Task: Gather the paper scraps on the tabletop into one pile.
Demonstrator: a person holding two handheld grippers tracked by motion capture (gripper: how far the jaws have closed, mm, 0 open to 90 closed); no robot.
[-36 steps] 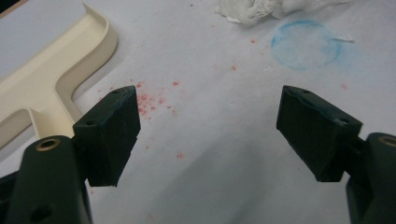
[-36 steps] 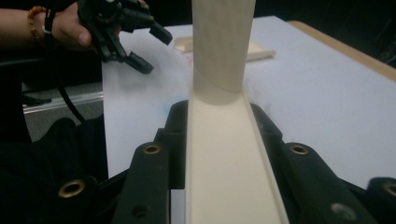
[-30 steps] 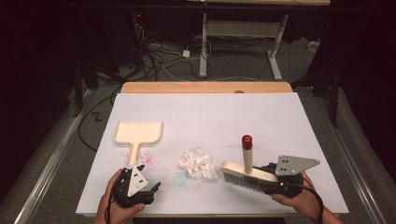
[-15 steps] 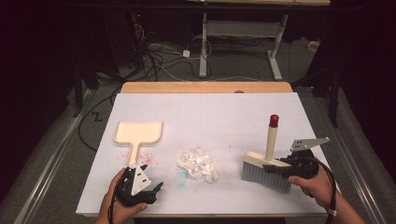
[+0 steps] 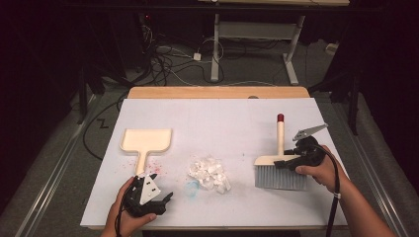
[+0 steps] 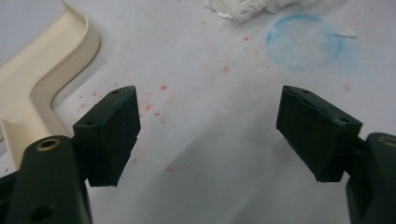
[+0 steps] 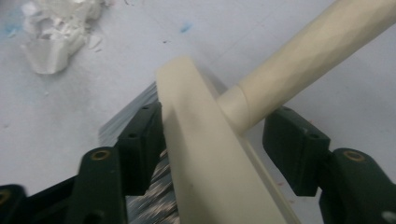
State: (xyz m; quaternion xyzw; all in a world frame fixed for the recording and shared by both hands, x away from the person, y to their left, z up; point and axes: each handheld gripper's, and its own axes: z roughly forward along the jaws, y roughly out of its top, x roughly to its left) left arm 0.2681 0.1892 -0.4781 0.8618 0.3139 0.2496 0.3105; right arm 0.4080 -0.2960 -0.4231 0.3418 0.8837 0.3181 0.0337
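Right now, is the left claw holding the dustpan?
No, the left claw is open over bare table, with the dustpan lying beside it.

Right hand-held gripper [image 7: 212, 140] at the brush head

The cream brush [image 7: 210, 154] head runs between the two black jaws; the left jaw touches it by the grey bristles [image 7: 154, 186], the right stands apart. Its round handle [image 7: 308, 56] slants up-right. Crumpled white scraps [image 7: 58, 28] lie on the table [image 7: 70, 107] upper-left.

Left tool [image 5: 168, 199] low at the near edge, jaws wide apart, right tool [image 5: 288, 161] farther right, jaws parted.
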